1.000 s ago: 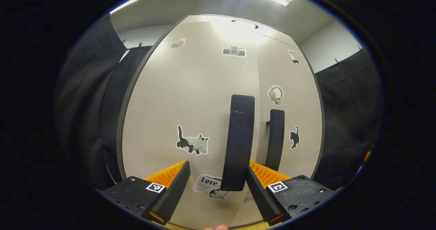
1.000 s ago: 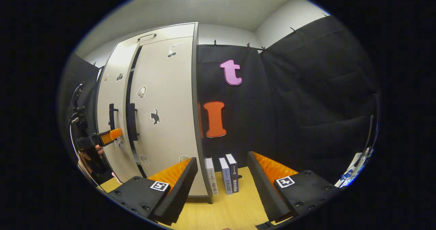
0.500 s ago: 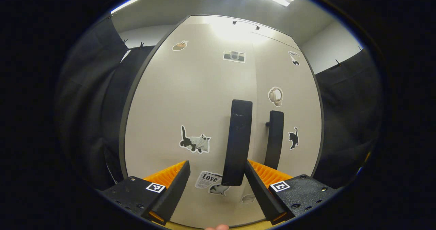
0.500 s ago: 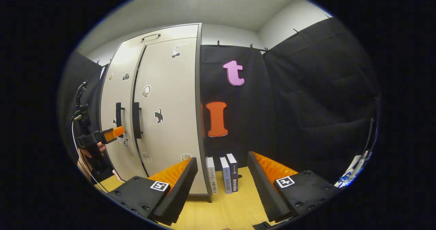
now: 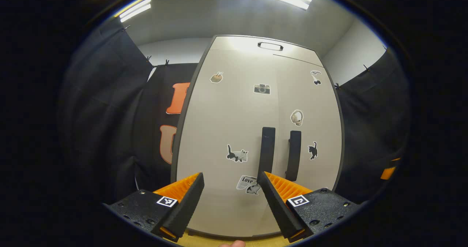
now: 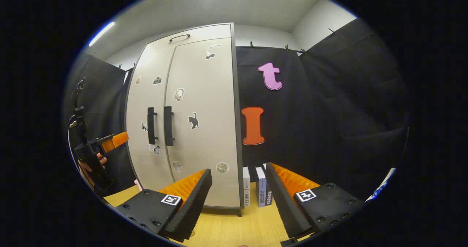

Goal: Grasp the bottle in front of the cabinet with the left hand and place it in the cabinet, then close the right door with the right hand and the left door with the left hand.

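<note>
The pale grey cabinet [image 5: 234,130] stands with both doors shut, its two black handles [image 5: 267,153] side by side at the middle seam. My left gripper [image 5: 230,199] is open, some way in front of the left door, nothing between its fingers. In the right gripper view the same cabinet [image 6: 204,130] stands left of centre with its doors flush and handles [image 6: 151,125] together. My right gripper [image 6: 237,199] is open and empty, over the wooden table in front of the cabinet's right corner. The left gripper [image 6: 113,141] shows far left there, held by a hand [image 6: 91,164].
Three upright books [image 6: 257,186] stand on the wooden table [image 6: 234,227] just right of the cabinet. Black cloth walls close in on both sides. Stickers dot the doors. An orange bit of the other gripper [image 5: 387,173] peeks in at the far right.
The left door has gone fully shut and my left gripper has drawn back from its handle. The right gripper has drawn back and turned a little left, so the cabinet sits nearer the middle of its view.
</note>
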Demonstrator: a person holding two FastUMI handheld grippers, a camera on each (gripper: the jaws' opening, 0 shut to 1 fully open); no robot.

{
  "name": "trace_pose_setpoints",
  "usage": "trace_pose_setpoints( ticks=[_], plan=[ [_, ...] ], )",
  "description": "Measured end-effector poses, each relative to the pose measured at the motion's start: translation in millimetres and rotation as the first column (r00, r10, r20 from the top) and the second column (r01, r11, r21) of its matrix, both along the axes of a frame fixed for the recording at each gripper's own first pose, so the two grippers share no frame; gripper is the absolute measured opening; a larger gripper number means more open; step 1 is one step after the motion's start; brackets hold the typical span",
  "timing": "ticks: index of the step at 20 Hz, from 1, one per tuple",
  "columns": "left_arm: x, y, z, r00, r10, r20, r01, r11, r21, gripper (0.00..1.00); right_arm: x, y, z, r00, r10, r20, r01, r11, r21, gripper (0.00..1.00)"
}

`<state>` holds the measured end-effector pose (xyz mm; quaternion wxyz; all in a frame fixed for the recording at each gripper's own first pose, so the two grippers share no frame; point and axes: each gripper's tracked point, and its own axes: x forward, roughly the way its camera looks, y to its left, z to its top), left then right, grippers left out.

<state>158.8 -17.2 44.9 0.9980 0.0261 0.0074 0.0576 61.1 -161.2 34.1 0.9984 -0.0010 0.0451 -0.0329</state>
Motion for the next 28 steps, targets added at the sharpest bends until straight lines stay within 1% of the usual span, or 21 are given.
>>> trace_pose_setpoints(
  ticks=[3, 5, 8, 11, 13, 15, 18, 23, 28],
  plan=[
    [-31, 6, -7, 0.999, 0.034, -0.033, -0.034, 0.999, -0.001, 0.94, 4, 20, -3, 0.998, 0.058, 0.009, -0.058, 0.998, 0.024, 0.98],
    [-50, 6, -17, 0.997, 0.054, -0.062, -0.055, 0.998, -0.014, 0.94, 3, 28, -6, 0.997, 0.080, 0.005, -0.080, 0.996, 0.024, 0.98],
    [-75, 2, -29, 0.994, 0.065, -0.087, -0.070, 0.996, -0.056, 0.95, -1, 32, -7, 0.996, 0.084, 0.013, -0.084, 0.997, -0.002, 0.98],
    [-86, 6, -29, 0.993, 0.108, -0.057, -0.111, 0.992, -0.060, 0.95, -6, 36, -8, 0.996, 0.088, 0.032, -0.088, 0.996, -0.009, 0.98],
    [-88, 1, -28, 0.993, 0.113, -0.035, -0.115, 0.992, -0.060, 0.95, -10, 37, -7, 0.995, 0.084, 0.055, -0.084, 0.997, -0.004, 0.98],
    [-83, -6, -28, 0.994, 0.102, -0.030, -0.104, 0.992, -0.065, 0.95, -12, 40, -9, 0.994, 0.088, 0.067, -0.089, 0.996, 0.007, 0.98],
    [-79, -14, -30, 0.995, 0.093, -0.030, -0.095, 0.993, -0.066, 0.95, -14, 42, -13, 0.994, 0.094, 0.063, -0.095, 0.995, 0.018, 0.98],
    [-69, -26, -29, 0.998, 0.062, -0.032, -0.064, 0.996, -0.062, 0.94, -14, 38, -14, 0.995, 0.081, 0.059, -0.082, 0.996, 0.028, 0.98],
    [-64, -32, -24, 0.999, 0.046, -0.018, -0.047, 0.997, -0.060, 0.94, -15, 34, -11, 0.995, 0.070, 0.067, -0.072, 0.997, 0.020, 0.98]
  ],
)
